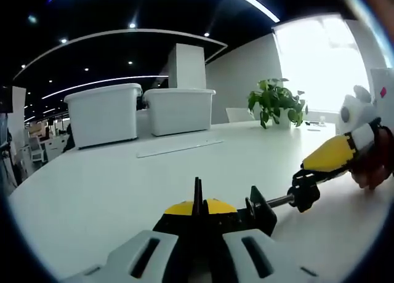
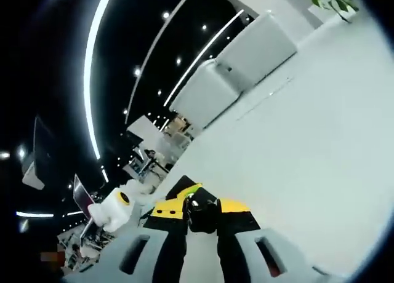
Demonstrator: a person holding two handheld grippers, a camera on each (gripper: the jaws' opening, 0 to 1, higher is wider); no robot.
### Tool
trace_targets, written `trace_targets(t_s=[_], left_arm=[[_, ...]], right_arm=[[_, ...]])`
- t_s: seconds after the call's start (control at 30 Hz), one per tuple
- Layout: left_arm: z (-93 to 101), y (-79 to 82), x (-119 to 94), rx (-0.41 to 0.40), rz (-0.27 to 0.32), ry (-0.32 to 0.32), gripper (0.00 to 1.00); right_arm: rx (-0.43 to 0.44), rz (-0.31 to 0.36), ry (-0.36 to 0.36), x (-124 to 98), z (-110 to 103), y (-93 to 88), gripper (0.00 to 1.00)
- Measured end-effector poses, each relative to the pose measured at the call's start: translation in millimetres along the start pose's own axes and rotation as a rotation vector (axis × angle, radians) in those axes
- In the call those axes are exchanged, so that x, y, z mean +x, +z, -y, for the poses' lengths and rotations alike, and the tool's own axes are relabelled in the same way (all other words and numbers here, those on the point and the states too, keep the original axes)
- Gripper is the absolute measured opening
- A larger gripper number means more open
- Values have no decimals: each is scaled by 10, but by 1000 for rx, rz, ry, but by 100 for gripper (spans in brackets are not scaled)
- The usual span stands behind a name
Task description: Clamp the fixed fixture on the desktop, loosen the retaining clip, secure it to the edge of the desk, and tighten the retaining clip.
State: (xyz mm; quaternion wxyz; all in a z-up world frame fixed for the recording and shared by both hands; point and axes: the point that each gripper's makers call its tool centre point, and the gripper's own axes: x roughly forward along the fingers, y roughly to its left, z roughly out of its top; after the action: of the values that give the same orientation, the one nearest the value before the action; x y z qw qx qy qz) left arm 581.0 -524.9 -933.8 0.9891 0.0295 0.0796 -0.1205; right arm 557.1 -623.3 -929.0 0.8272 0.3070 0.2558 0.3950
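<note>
The fixture is a black and yellow clamp (image 1: 203, 210) just above the white desktop (image 1: 92, 184). My left gripper (image 1: 198, 226) is shut on its black and yellow body. A metal screw rod (image 1: 280, 201) runs right from the body through a black knob (image 1: 305, 191) to a yellow handle (image 1: 329, 155). The right gripper (image 1: 362, 141) holds that handle from the right, with a person's hand (image 1: 375, 169) behind it. In the right gripper view, my right gripper (image 2: 202, 226) is shut on the yellow and black handle (image 2: 206, 208), and the left gripper (image 2: 117, 210) shows at lower left.
Two white lidded storage bins (image 1: 104, 114) (image 1: 178, 109) stand at the back of the desktop, with a thin flat strip (image 1: 178, 149) lying before them. A potted plant (image 1: 277, 101) stands at the back right by a bright window. The bins (image 2: 246, 67) show again in the right gripper view.
</note>
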Motion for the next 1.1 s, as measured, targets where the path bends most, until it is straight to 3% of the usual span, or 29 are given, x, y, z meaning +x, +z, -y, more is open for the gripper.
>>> trace_targets(t_s=[0.17,0.3,0.37,0.5,0.63,0.77,0.87,1.03,1.1], left_arm=[[1,-3,-4,2,0,0,4],[1,-5,-5,1,0,0,4],[3,-5,-6,-1,0,-1,4],[5,-1,-6,-2,1,-3,4],[5,-5,-8,-2,-1,-2,4],[4,-4,-5,-1,-1,-1,4],[3,-4,-2,-1,-1,0,4],[1,-5,0,-1,-1,2,4],[0,-5,1,-1,-1,2,4]], right_arm=[[53,-15,3,1,-5,-45,21],[37,-32,9,9,-17,-90,23],[-3,-64,-2,19,-15,-141,23],[-184,-49,-15,27,-46,-134,22],[-284,-35,-16,27,-80,-119,21],[-512,-12,-22,29,-128,-96,20],[-749,13,-34,29,-188,-107,20],[-1221,74,-71,29,-283,-130,20],[-1342,90,-88,32,-294,-151,20]])
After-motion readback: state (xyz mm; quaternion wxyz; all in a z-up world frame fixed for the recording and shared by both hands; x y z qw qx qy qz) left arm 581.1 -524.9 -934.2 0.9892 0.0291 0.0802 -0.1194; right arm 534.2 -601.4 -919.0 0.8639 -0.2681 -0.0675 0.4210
